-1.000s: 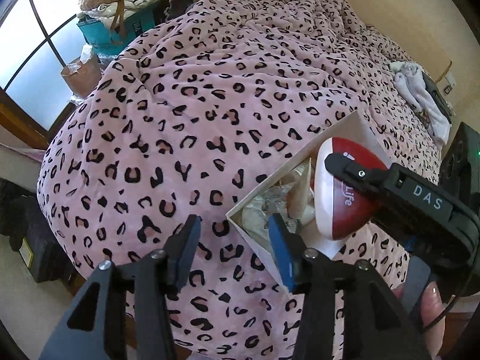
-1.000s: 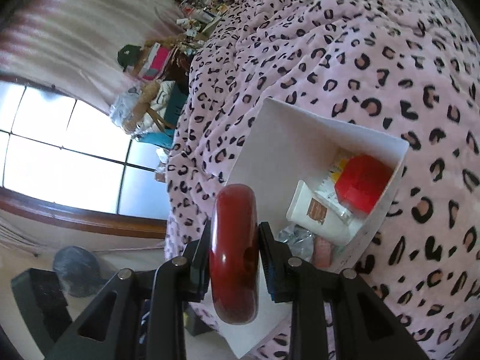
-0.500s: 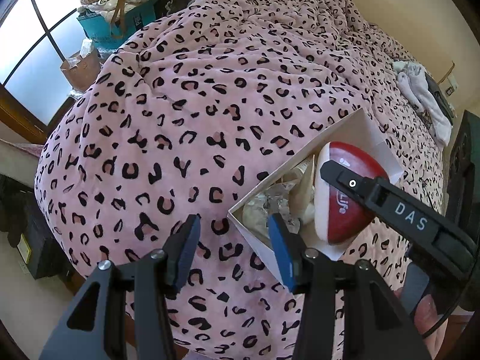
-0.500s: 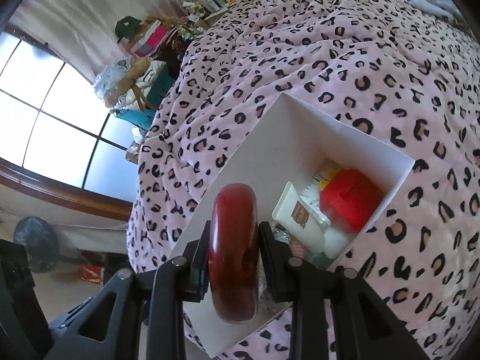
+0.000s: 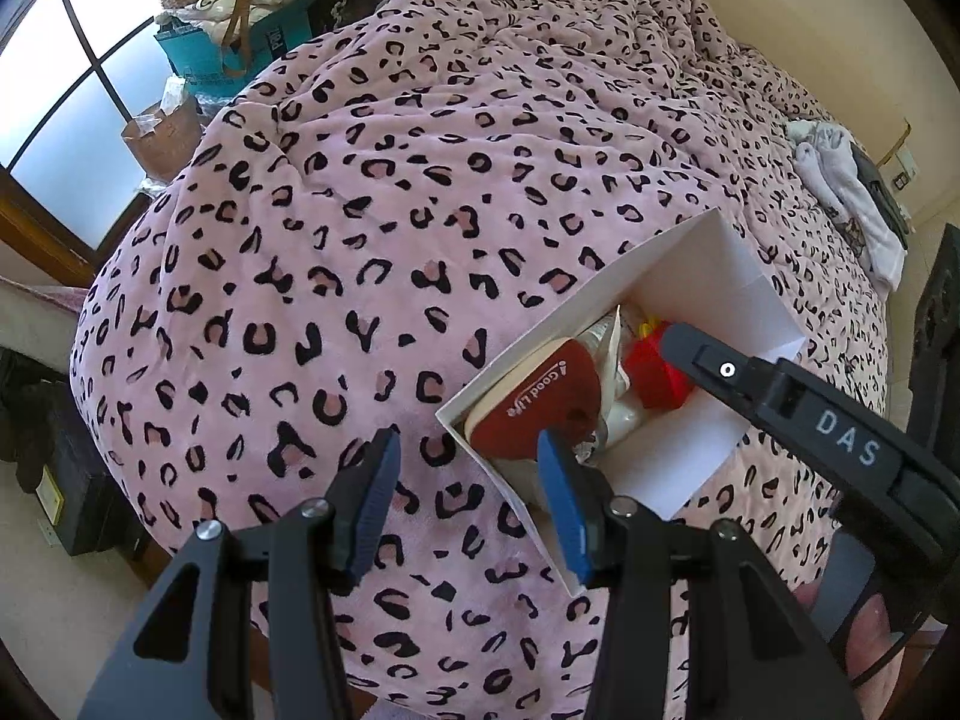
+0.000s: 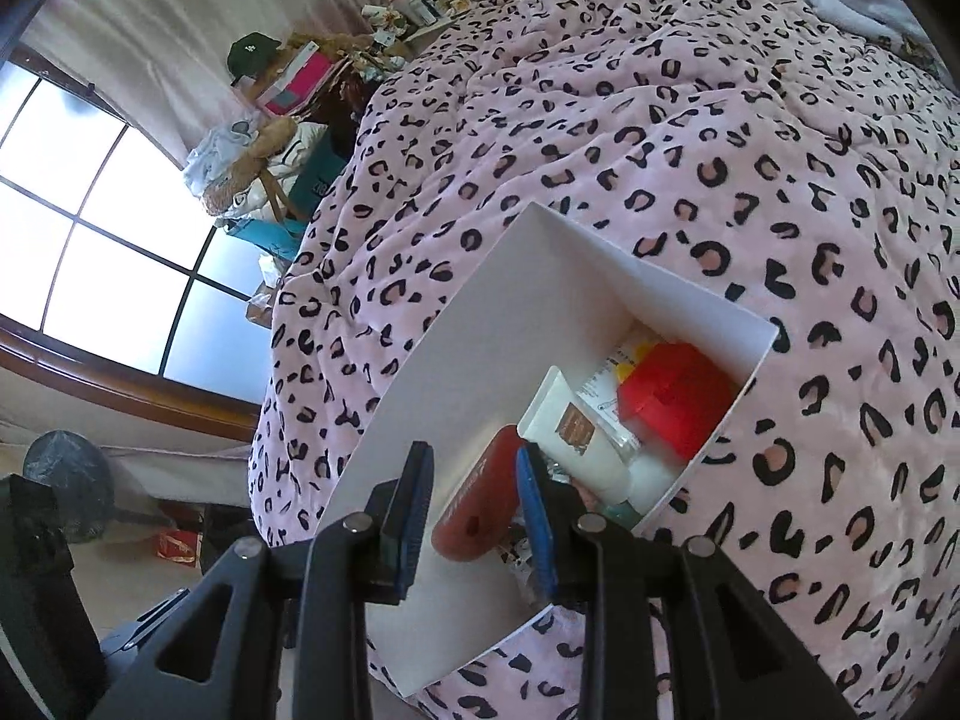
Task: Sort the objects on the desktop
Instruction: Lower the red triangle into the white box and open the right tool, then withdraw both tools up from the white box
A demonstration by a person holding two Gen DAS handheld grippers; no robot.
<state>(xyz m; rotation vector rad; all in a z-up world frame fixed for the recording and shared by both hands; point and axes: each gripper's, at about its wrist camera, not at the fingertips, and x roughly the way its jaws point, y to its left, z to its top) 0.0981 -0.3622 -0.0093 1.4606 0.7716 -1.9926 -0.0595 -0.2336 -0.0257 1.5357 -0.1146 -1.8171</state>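
A white open box lies on the pink leopard-print blanket. Inside are a white tube, a red blocky item and small clutter. A red and white disc marked "Good Life" lies tilted in the box's near corner. My right gripper hangs over that end of the box. Its pads stand a narrow gap apart and the disc lies loose below them. One finger of it reaches in from the right in the left wrist view. My left gripper hovers open and empty at the box's near corner.
The blanket covers a bed that drops off at the near edge to the floor. A window and a teal bag of clothes stand to the left. White clothing lies far right, and a dark fan stands on the floor.
The disc was clamped upright in my right gripper; it has left the pads and now lies in the box. The right gripper rolled a little. The left gripper stayed put.
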